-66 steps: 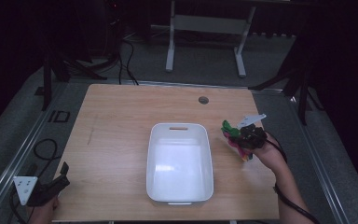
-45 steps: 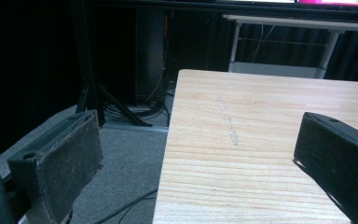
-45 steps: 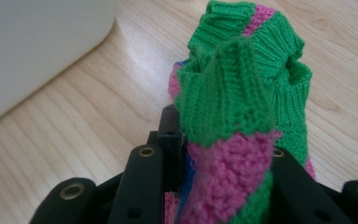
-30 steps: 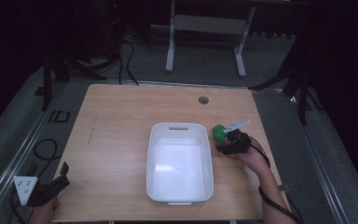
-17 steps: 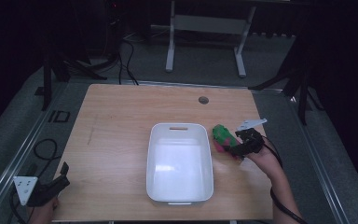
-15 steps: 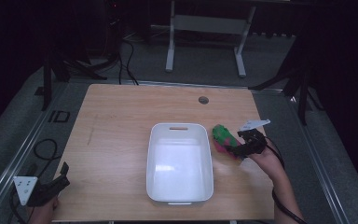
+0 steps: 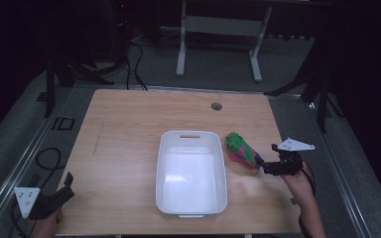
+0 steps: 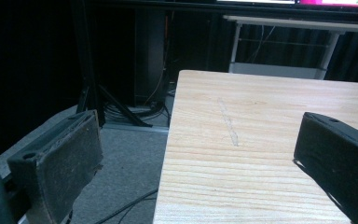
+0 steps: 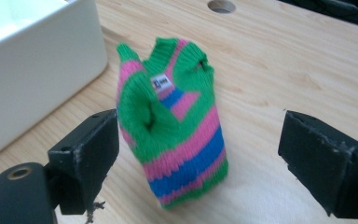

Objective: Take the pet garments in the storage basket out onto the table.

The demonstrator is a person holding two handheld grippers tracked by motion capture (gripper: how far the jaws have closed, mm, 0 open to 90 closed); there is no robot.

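A small knitted piece (image 7: 241, 149) in green, pink and blue stripes lies on the wooden table (image 7: 129, 134), just right of a white tub (image 7: 191, 203). My right gripper (image 7: 263, 167) is at its near right end, and its jaws have just been opening. In the right gripper view the knit (image 9: 177, 121) stands between the open jaws of that gripper (image 9: 200, 154); the left pad (image 9: 91, 158) is right beside it and the right pad is well clear. My left gripper (image 7: 68, 184) rests open at the table's near left corner, with nothing between the jaws of that gripper (image 8: 200, 154).
The tub (image 9: 37, 60) has nothing in it. A round cable hole (image 7: 216, 106) sits near the table's far edge. Stands and cables are on the floor around the table, and metal rails run along both sides. The left table edge (image 8: 168, 154) drops to grey floor.
The right gripper has drawn back to the right, away from the tub. The knit it carried now lies loose on the table. The left gripper has not moved.
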